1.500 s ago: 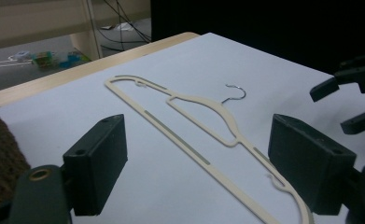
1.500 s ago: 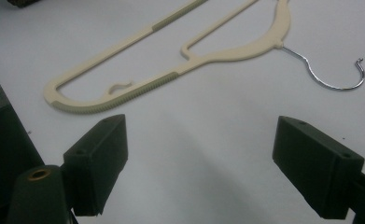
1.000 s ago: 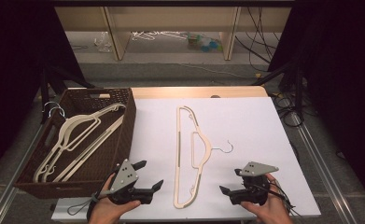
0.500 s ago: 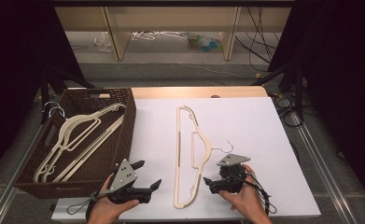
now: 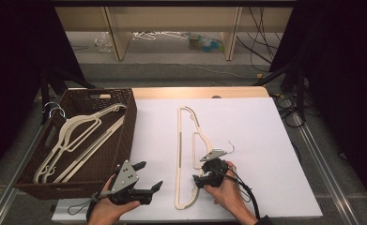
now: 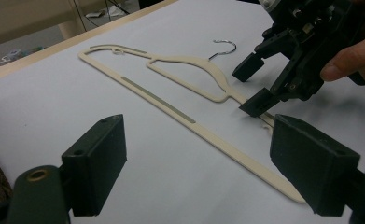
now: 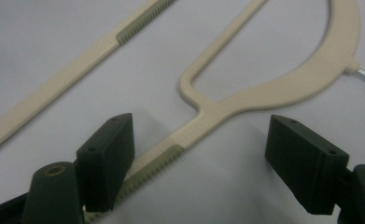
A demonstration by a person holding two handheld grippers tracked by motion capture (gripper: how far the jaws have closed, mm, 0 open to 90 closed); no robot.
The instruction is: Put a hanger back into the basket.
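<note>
A cream plastic hanger [image 5: 178,150] [image 6: 171,106] [image 7: 264,93] lies flat on the white sheet, its metal hook [image 5: 229,147] pointing right. My right gripper [image 5: 199,176] [image 6: 254,85] [image 7: 207,158] hovers low over the near shoulder arm. Its jaws have just been closing a little and still stand open, astride the ribbed part of the arm, and the pads do not press on it. My left gripper [image 5: 149,176] [image 6: 206,163] is held at the front left, open and empty, pointing toward the hanger.
A dark wicker basket [image 5: 125,136] at the left edge holds several cream hangers [image 5: 78,136]. The white sheet [image 5: 265,140] covers the table. Beyond its far edge are shelf legs and cables on the floor.
My right gripper has moved left from the table's front right to over the hanger's near shoulder arm. The left gripper has stayed where it was.
</note>
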